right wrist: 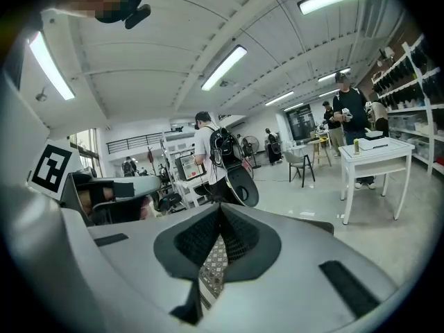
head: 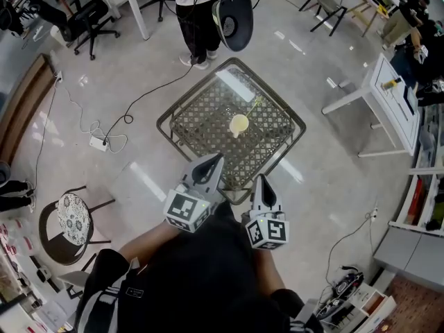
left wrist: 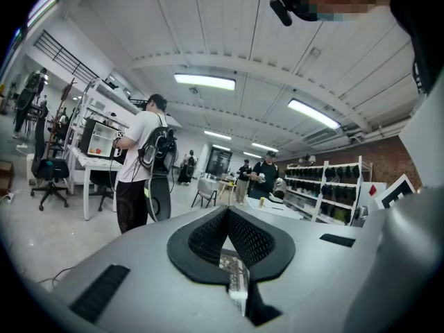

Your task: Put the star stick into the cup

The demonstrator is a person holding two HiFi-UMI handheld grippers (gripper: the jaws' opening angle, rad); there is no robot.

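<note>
- Left tool (head: 210, 164) clenched, jaw tips pressed together with nothing between them; the left gripper view (left wrist: 225, 211) shows only mesh through the slit below the tips.
- Right tool (head: 262, 181) also clenched and empty, confirmed in the right gripper view (right wrist: 220, 207).
- Both tools are at lower centre of the frame, over the near corner of the mesh worktop (head: 208, 127).
- Yellow cup (head: 238, 124) stands mid-worktop, well apart from both tools.
- Star stick (head: 252, 105) is a thin yellowish line running from the cup toward upper right; can't tell whether it is in the cup or beside it.
- Standing person (head: 194, 19) at top centre, beyond the worktop.
- Power strip (head: 97, 142) with cable on the floor at left.
- Round patterned stool (head: 73, 220) at lower left.
- White side table (head: 381, 96) at right.
</note>
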